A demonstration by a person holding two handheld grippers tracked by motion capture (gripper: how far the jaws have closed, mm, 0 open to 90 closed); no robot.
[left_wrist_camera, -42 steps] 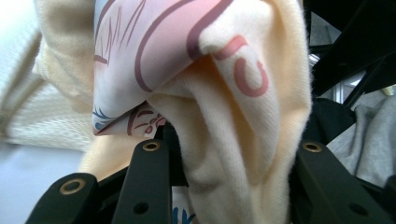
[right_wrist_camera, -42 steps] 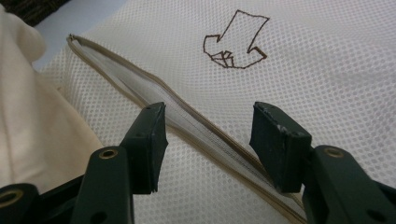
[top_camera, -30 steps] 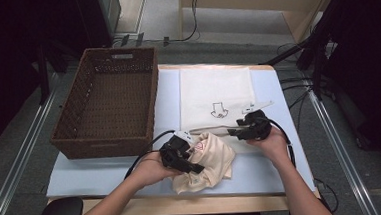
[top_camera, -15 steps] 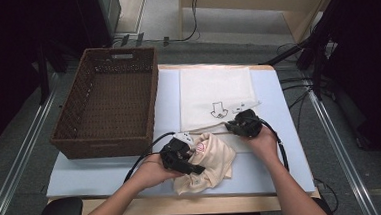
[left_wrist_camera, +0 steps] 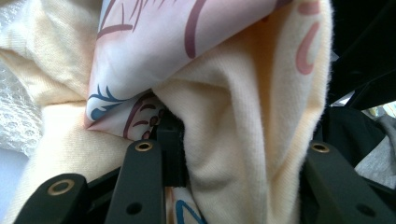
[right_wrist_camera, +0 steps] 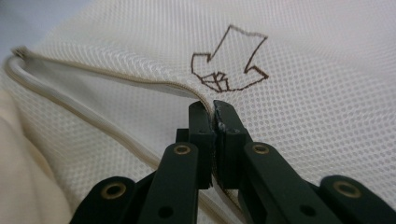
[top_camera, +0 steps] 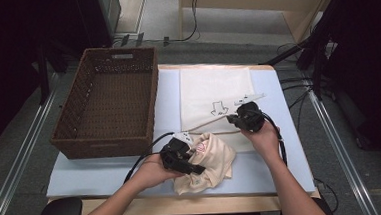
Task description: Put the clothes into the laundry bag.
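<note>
The cream garment (top_camera: 209, 161), soft, light and floppy beside the mesh bag (top_camera: 215, 93), bunches in our left gripper (top_camera: 181, 158) while our right gripper (right_wrist_camera: 214, 116) pinches the bag's upper rim closed-jawed.

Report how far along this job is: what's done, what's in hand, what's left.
Done: the right gripper has pinched the upper edge of the mesh bag at its opening. In hand: the left gripper grips the cream garment, which lies bunched before the opening. Left, probably: pushing it inside. The wicker basket sits empty.

Fine-mesh laundry bag (right_wrist_camera: 303, 93), soft cloth garment (left_wrist_camera: 224, 121), woven-wicker basket (top_camera: 78, 114).
</note>
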